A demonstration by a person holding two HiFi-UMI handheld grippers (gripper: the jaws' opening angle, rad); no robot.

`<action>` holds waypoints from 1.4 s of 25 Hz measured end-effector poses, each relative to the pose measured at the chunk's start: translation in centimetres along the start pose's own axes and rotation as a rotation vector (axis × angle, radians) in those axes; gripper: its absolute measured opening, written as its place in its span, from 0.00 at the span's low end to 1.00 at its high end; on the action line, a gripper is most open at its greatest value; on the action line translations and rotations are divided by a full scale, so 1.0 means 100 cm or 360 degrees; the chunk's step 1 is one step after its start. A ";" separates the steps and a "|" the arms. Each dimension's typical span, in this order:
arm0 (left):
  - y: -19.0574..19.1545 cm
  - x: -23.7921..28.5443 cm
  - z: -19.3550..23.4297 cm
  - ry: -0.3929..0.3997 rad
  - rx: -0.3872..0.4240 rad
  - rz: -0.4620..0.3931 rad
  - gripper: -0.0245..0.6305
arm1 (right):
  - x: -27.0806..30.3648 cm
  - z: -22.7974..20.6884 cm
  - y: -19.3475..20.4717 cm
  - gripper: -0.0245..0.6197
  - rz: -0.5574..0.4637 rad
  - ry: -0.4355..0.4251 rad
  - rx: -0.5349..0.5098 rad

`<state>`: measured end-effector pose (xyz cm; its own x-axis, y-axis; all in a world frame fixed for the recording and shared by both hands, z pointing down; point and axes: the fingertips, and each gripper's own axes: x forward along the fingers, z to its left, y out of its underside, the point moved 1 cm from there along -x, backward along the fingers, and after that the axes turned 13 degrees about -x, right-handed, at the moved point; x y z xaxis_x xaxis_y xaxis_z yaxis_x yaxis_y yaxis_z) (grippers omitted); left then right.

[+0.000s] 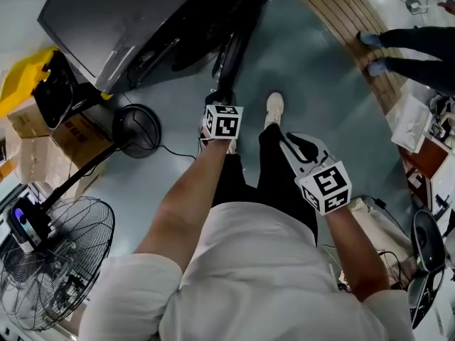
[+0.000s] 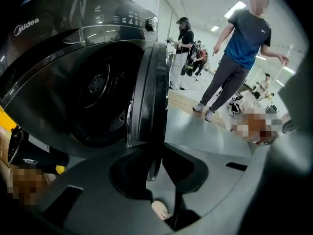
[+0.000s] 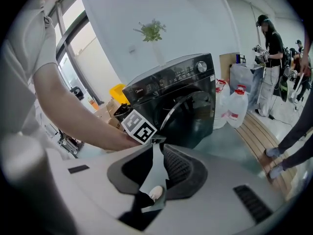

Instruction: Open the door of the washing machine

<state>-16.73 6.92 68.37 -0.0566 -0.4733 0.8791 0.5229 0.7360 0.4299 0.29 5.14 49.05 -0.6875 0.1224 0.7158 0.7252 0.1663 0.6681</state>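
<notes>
We find the left gripper (image 2: 155, 166) clamped on the free edge of the washing machine door (image 2: 149, 94), which stands ajar. The right gripper (image 3: 157, 153) has its 2 jaws slightly apart, empty. Open floor (image 1: 316, 69) lies beside the door.

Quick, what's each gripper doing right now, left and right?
Left gripper: closed on the edge of the washing machine door.
Right gripper: open, holding nothing.
</notes>
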 end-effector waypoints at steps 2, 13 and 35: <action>0.003 0.002 -0.014 0.0003 -0.0006 0.0008 0.16 | -0.004 -0.003 0.005 0.16 -0.0009 0.0015 0.0019; 0.014 0.011 -0.078 -0.0027 -0.0145 0.0082 0.16 | -0.031 -0.022 0.039 0.15 -0.0027 0.0092 0.0128; 0.015 0.040 -0.195 -0.0032 -0.0480 0.0215 0.18 | -0.077 -0.058 0.097 0.14 -0.0055 0.0250 0.0304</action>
<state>0.43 -3.30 68.55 0.0153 -0.3696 0.9291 0.7550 0.6135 0.2316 12.80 0.14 51.21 -0.6867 -0.0380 0.7260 0.6709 0.3515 0.6529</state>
